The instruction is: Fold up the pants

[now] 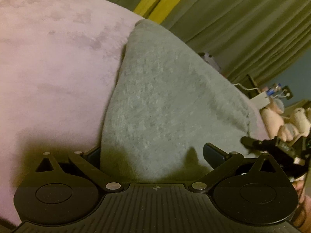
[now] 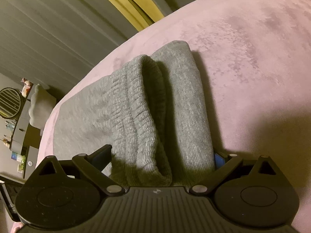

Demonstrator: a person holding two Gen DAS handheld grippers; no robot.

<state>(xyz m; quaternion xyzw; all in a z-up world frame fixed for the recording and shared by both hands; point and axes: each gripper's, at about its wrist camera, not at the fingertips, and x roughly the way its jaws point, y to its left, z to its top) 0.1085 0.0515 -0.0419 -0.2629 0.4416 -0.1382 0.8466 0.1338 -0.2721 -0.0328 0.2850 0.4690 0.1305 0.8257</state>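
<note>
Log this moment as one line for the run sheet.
task: fold pants | left tongs: open, straddling gray pants | right tongs: open around ribbed waistband | surface: pink bedspread

We see a bed with a pink cover point(image 2: 252, 62), grey-green curtains point(image 1: 243, 19) behind it, a yellow strip point(image 1: 155, 3) between them, and a round vent point(image 2: 9, 102) beside cluttered shelves.

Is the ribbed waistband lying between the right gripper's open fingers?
Yes, the ribbed waistband runs between the right gripper's spread fingers.
</note>
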